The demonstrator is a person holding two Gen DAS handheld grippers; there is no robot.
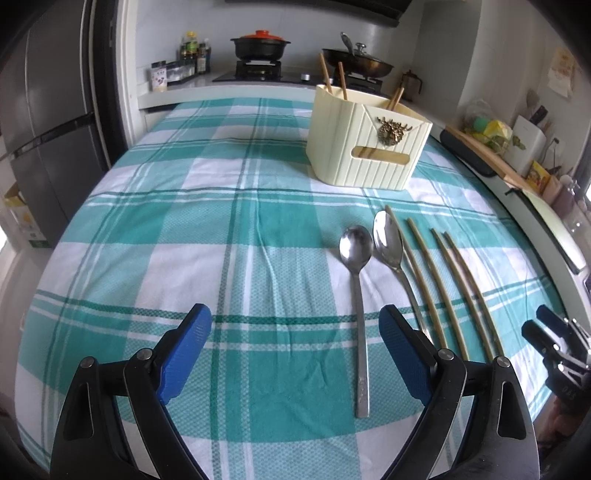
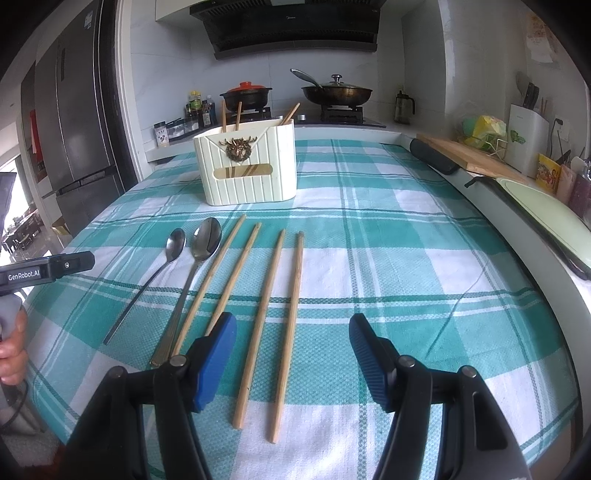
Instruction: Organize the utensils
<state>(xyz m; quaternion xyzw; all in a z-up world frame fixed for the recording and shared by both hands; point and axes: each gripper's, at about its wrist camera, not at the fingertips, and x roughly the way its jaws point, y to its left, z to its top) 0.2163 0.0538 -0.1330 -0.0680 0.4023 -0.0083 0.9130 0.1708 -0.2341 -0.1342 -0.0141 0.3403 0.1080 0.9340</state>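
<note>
Here we have two spoons (image 1: 356,251) and four loose chopsticks (image 2: 290,325) lying in a row on the checked cloth (image 1: 184,229), just in front of the cream holder (image 1: 364,147), which already has chopsticks standing in it. Our left gripper (image 1: 295,354) and right gripper (image 2: 291,358) both hover released, holding nothing. We'd best straddle one chopstick only, lower squarely, then clench mid-shaft.

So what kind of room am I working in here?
A home kitchen, most likely: a gas stove with a lidded wok under a range hood, a tall fridge at the side, and a checked tablecloth as the work surface.
</note>
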